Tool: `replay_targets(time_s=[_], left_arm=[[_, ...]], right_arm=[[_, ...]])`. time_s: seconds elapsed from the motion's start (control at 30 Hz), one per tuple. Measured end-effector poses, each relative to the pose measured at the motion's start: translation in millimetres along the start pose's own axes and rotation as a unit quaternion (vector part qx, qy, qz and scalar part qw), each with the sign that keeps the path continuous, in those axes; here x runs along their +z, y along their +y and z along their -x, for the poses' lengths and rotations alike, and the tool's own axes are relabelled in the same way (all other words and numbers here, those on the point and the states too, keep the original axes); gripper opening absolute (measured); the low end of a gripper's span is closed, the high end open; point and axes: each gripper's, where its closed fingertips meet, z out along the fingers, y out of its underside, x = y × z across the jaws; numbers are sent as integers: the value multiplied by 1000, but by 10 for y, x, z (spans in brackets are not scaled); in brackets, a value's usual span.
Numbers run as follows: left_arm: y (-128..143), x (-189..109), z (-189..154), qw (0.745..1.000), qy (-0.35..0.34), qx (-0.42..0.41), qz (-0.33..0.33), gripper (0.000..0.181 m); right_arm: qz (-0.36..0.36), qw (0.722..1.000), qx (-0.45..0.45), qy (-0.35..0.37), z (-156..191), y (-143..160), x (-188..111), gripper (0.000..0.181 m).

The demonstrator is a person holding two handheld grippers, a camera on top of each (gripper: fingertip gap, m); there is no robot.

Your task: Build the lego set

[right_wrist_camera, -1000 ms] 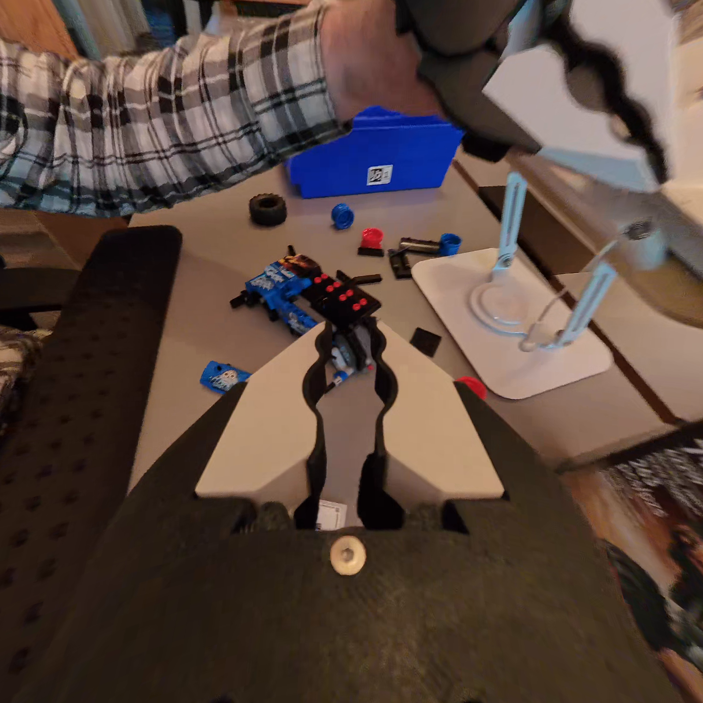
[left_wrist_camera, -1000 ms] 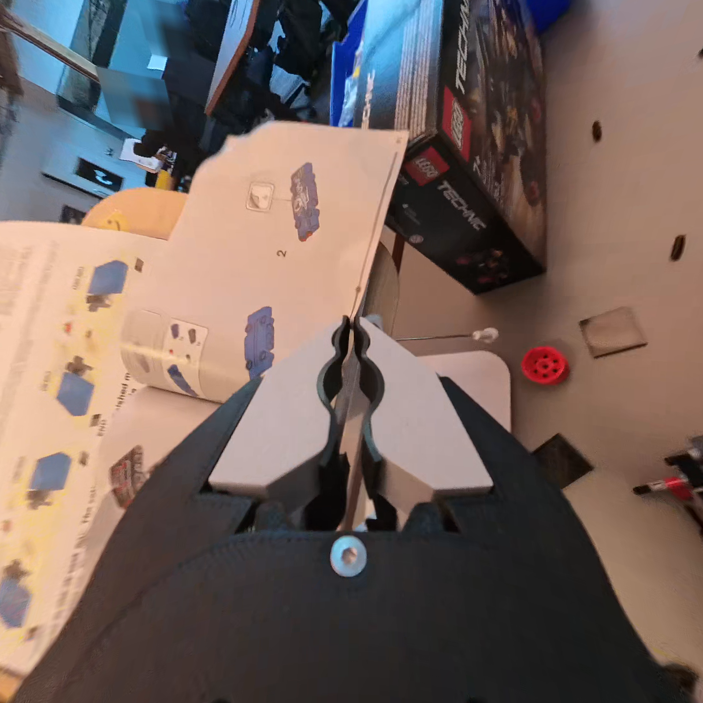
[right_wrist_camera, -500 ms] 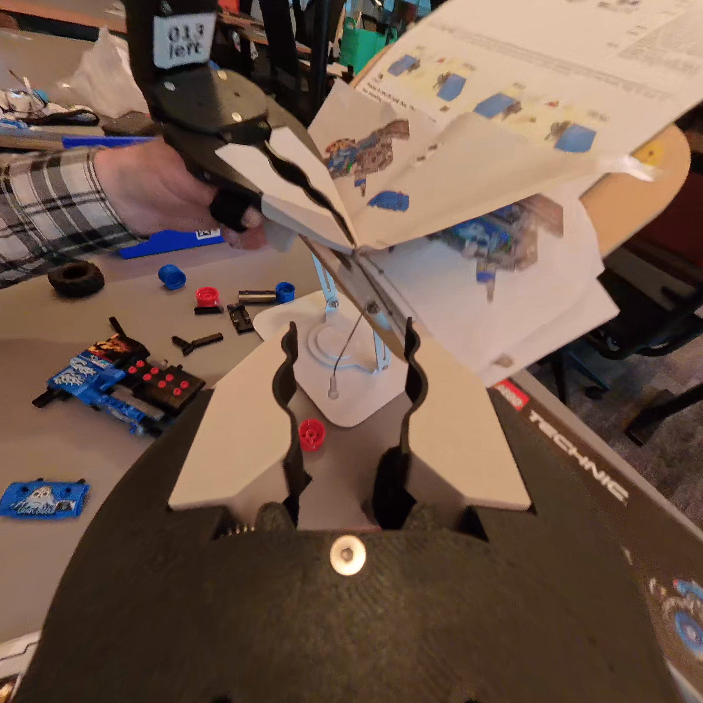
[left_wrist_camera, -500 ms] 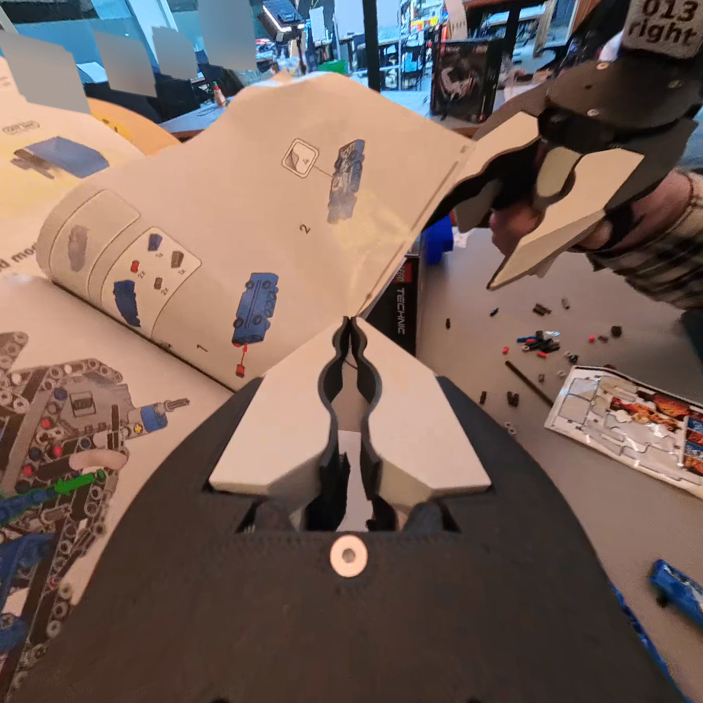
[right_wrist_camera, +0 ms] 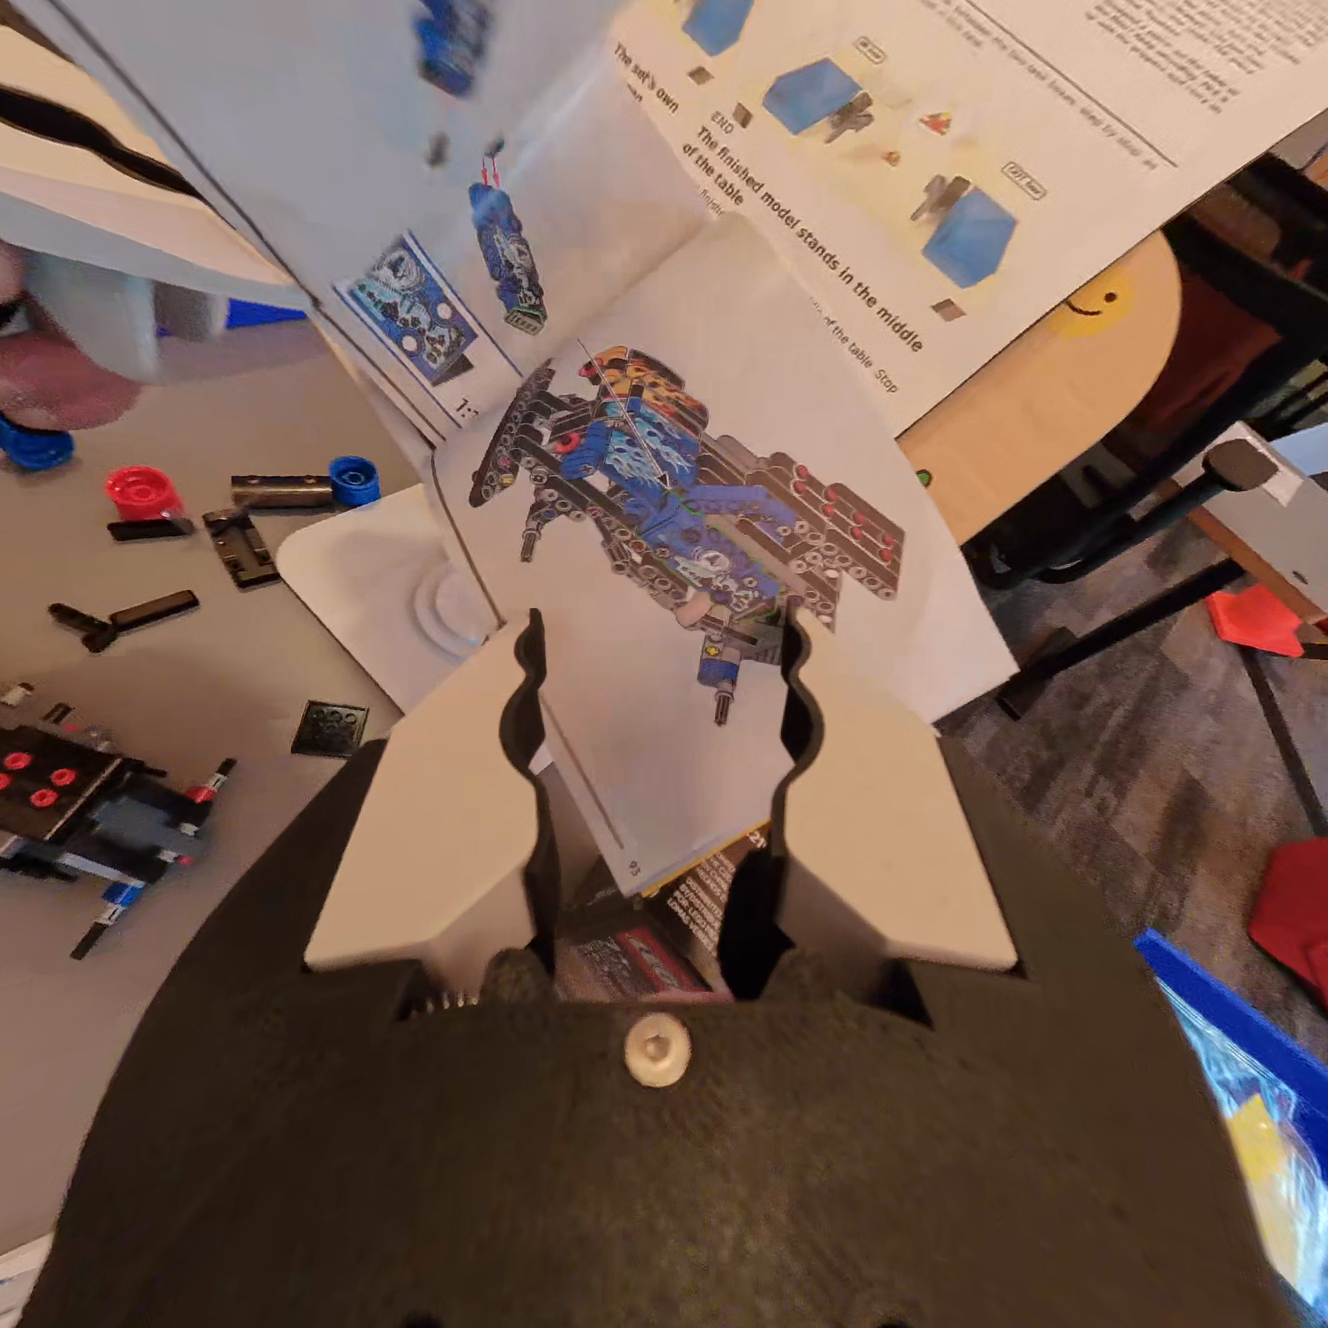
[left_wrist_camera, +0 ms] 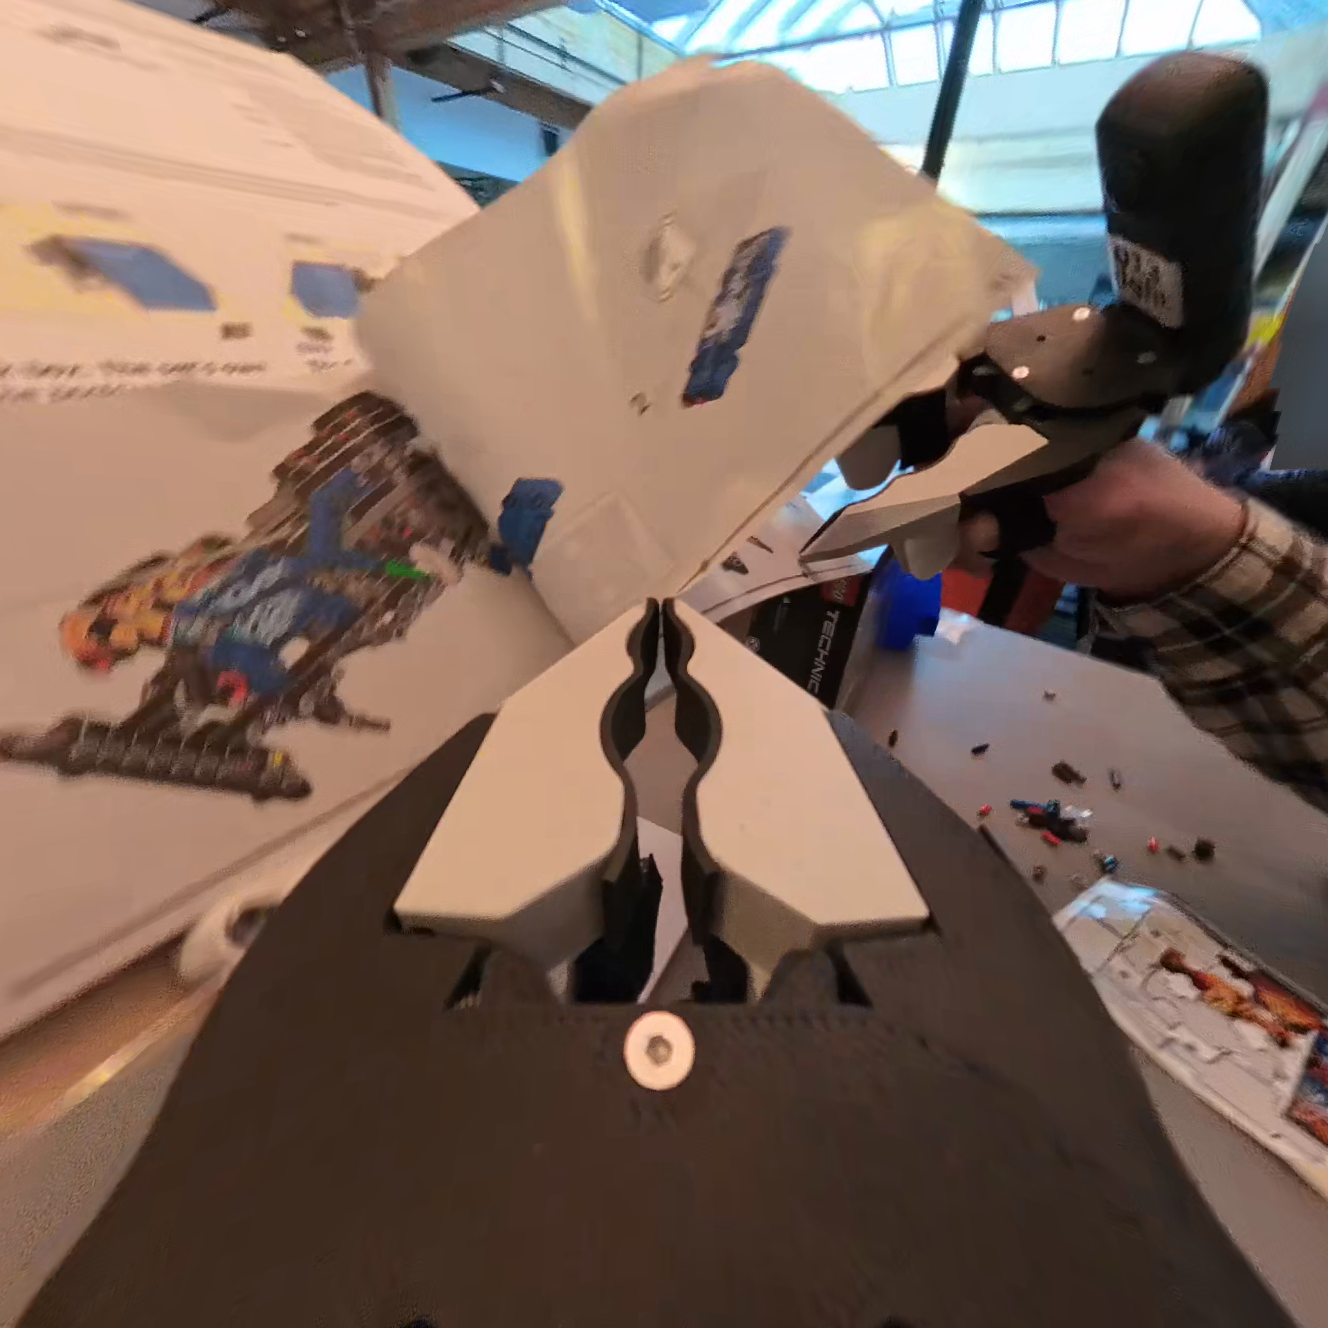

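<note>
Left claw point(left_wrist_camera: 661, 611) is pressed together on the lower edge of an instruction-booklet page point(left_wrist_camera: 647, 302), as a second ago, but it has swung the page up and over, so the page now stands mid-turn above the spread. Right claw point(right_wrist_camera: 657, 639) has come off the worktop point(right_wrist_camera: 180, 668) parts and is now spread wide, holding nothing, hovering at the open booklet point(right_wrist_camera: 718, 503) near the lifted page's far edge. Likely a page turn, not assembly; the build is paused. The partly built model point(right_wrist_camera: 79, 805) lies on the worktop, well left of the right claw, untouched. Loose red hub point(right_wrist_camera: 136, 492) and blue hub point(right_wrist_camera: 353, 478) lie beyond it.
</note>
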Motion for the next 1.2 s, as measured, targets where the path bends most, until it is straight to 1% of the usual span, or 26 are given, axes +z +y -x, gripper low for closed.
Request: replay_targets(time_s=[0.1, 0.13, 0.2, 0.27, 0.33, 0.4, 0.47, 0.5, 0.57, 0.6, 0.67, 0.7, 0.73, 0.77, 0.8, 0.83, 0.9, 1.0, 1.1, 1.2], left_arm=[[61, -235, 127, 993, -27, -107, -39, 0], [126, -284, 139, 990, -26, -137, -37, 0], [282, -327, 80, 985, -18, -170, -13, 1], [398, -310, -124, 984, 12, -176, 16, 4], [466, -244, -431, 988, 47, -134, 53, 5], [418, -163, -774, 991, 86, -69, 70, 9], [295, -72, -1018, 992, 98, 28, 70, 14], [223, -12, -1046, 991, 84, 81, 68, 16], [61, 124, -917, 982, 30, 175, 63, 20], [-14, 188, -817, 974, 2, 218, 61, 19], [-110, 318, -583, 957, -48, 277, 68, 20], [-145, 381, -469, 951, -70, 293, 71, 19], [-149, 446, -370, 949, -82, 293, 78, 19], [-95, 511, -261, 949, -92, 284, 99, 19], [8, 569, -152, 949, -100, 269, 129, 21], [96, 618, -95, 950, -100, 255, 146, 22], [172, 685, -88, 954, -92, 250, 138, 21], [241, 714, -67, 950, -101, 263, 134, 19], [299, 734, -69, 948, -101, 269, 139, 21], [321, 738, -64, 946, -99, 273, 141, 20]], right_arm=[[18, 1000, -11, -1, -54, 44, 6, 70], [25, 1000, -16, 0, -74, 65, 5, 70], [33, 999, -21, -1, -105, 92, 6, 71], [32, 999, -18, -8, -113, 91, 3, 71], [36, 999, -19, -7, -140, 103, 6, 72], [37, 999, -23, -6, -154, 100, 11, 72], [44, 999, -28, -4, -166, 110, 27, 72], [48, 998, -31, -3, -170, 116, 38, 72], [56, 998, -37, 2, -184, 123, 58, 72], [57, 998, -40, 6, -200, 114, 63, 72], [56, 998, -39, 11, -232, 89, 64, 72], [54, 998, -37, 12, -249, 71, 59, 73], [52, 998, -34, 13, -272, 54, 55, 73], [51, 998, -30, 15, -299, 40, 50, 74], [51, 998, -25, 15, -321, 35, 47, 76], [53, 998, -21, 11, -336, 34, 45, 77], [59, 998, -14, 4, -367, 50, 56, 81], [66, 998, -6, -1, -436, 78, 88, 83], [73, 997, 10, -34, -408, 97, 126, 86], [93, 994, 15, -50, -413, 153, 174, 82]])
